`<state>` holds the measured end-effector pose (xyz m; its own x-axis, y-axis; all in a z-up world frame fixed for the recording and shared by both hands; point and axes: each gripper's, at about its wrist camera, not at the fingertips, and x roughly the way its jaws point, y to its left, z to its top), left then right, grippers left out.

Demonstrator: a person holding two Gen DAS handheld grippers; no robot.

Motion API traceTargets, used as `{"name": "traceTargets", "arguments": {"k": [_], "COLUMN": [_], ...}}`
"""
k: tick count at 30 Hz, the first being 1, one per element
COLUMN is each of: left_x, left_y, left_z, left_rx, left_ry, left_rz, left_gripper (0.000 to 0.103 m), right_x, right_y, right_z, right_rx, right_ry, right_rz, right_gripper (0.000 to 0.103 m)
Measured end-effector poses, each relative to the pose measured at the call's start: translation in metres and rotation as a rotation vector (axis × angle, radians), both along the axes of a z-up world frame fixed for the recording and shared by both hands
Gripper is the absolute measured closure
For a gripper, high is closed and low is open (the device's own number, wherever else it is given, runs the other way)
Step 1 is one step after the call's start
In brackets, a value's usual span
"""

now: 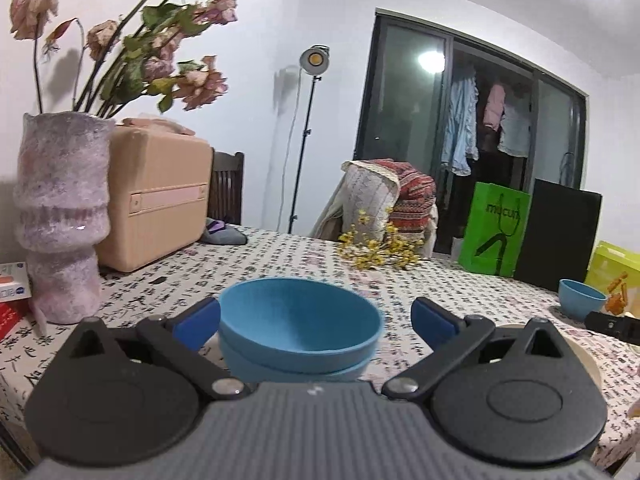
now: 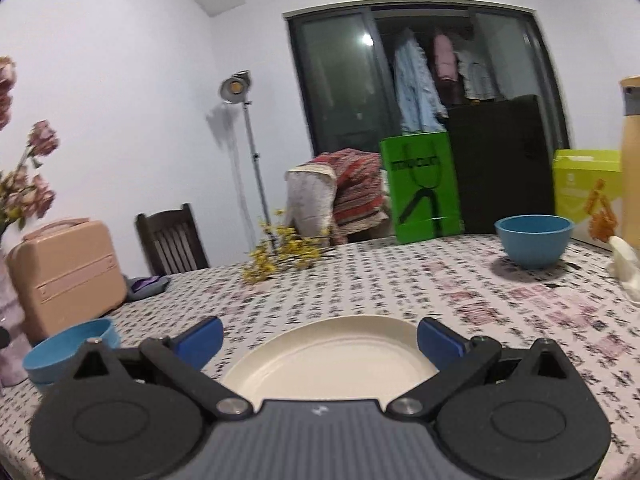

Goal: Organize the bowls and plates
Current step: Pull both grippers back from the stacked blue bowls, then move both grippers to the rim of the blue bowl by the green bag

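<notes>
Blue-padded left gripper [image 1: 316, 322] (jaws wide) straddles stacked bowls [image 1: 300, 332].

Low tabletop views, shared green bag [image 1: 496, 228].

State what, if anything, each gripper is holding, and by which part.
Nothing is held. The left gripper stands with jaws open around the stacked blue bowls, not clamping them. The right gripper is open over the cream plate.

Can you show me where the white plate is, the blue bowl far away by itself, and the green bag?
white plate [image 2: 320, 364]: right wrist view, on its flat centre.
lone blue bowl [image 2: 534, 246]: right wrist view, on its outer wall.
green bag [image 2: 424, 188]: right wrist view, on its front face.
</notes>
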<state>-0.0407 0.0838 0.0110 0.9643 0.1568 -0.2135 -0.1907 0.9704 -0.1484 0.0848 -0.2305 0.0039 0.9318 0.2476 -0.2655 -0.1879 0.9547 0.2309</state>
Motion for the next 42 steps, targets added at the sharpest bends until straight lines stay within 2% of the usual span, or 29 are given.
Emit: {"name": "traceTargets", "arguments": {"k": [5,11,21,28,33,37,42], "left_x": [0.007,0.020,0.058,0.099,0.131,0.153,0.181], "left_y": [-0.014,-0.028,-0.057,-0.089,-0.110,-0.127,-0.144], "left_z": [0.002,0.005,0.020,0.031,0.045,0.056,0.069], "left_rx": [0.015,0.025,0.055,0.034,0.008,0.025,-0.020], "left_ry": [0.002,0.015,0.019,0.031,0.071,0.102,0.159], "left_rz": [-0.030,-0.062,-0.106,-0.179,-0.215,-0.203,-0.218], "left_gripper": [0.000,0.000,0.000,0.000,0.000,0.000,0.000], "right_x": [0.000,0.011,0.051,0.085,0.107,0.124,0.146], "right_y": [-0.008,-0.013,-0.048,-0.073,-0.087,-0.098,-0.104], "right_z": [0.004,0.008,0.011,0.022,0.035,0.047,0.060], "right_rx": [-0.028,-0.108,-0.094,-0.094,-0.108,-0.136,-0.187], "right_ry": [-0.018,-0.014,0.017,0.055,0.056,0.063,0.052], "right_rz": [0.000,-0.038,-0.057,-0.035,-0.051,-0.076,-0.076], "right_gripper": [0.000,0.000,0.000,0.000,0.000,0.000,0.000]}}
